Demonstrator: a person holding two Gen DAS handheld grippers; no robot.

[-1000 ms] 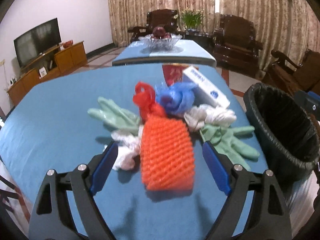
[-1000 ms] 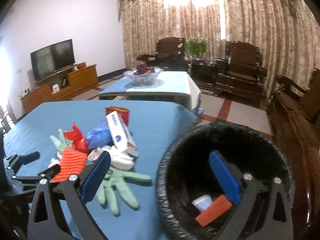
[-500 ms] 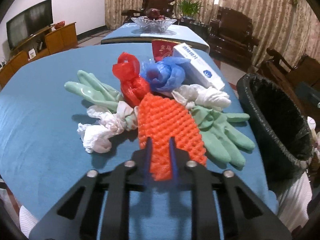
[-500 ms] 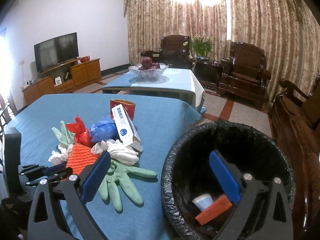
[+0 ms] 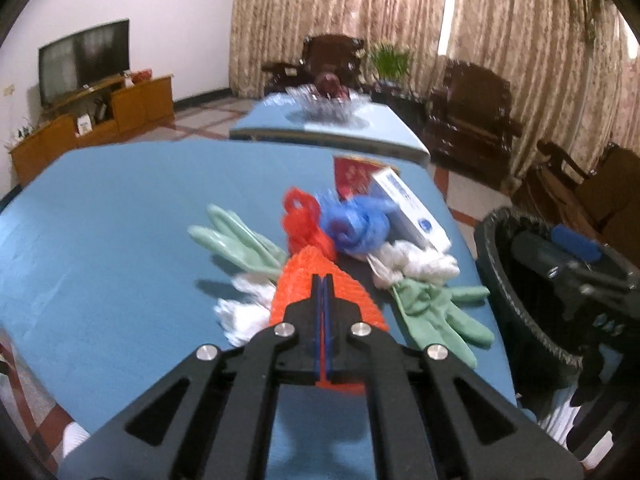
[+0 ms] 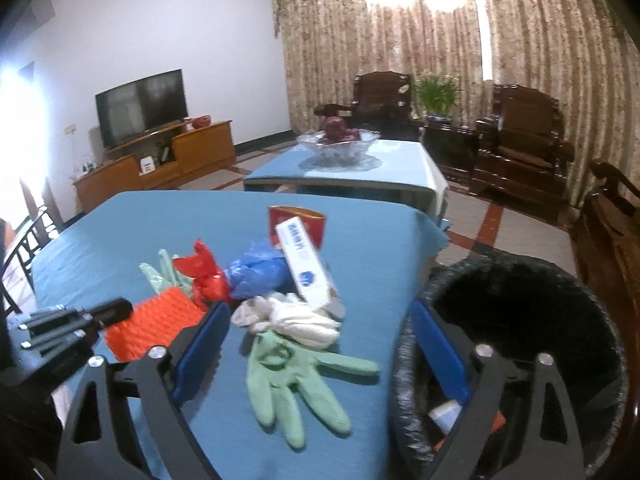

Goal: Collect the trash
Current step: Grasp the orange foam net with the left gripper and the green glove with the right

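Observation:
My left gripper (image 5: pixel 322 280) is shut on the orange foam net (image 5: pixel 298 280) and holds it just above the blue table; it also shows in the right wrist view (image 6: pixel 154 320). Behind the net lies a heap of trash: a red bag (image 5: pixel 302 220), a blue bag (image 5: pixel 356 224), a white box (image 5: pixel 412 210), a red cup (image 5: pixel 352 174), white crumpled bags (image 5: pixel 416 260) and green gloves (image 5: pixel 444 312). My right gripper (image 6: pixel 320 344) is open and empty, over a green glove (image 6: pixel 296 376) and the rim of the black bin (image 6: pixel 520 320).
The black lined bin (image 5: pixel 520 280) stands off the table's right edge, with a white cup and an orange piece inside. Beyond are a second blue table with a glass fruit bowl (image 6: pixel 340 148), wooden armchairs (image 6: pixel 520 140) and a TV cabinet (image 6: pixel 160 160).
My left gripper closed on the orange foam net and lifted it slightly. My right gripper, still open, shifted left from over the bin towards the glove.

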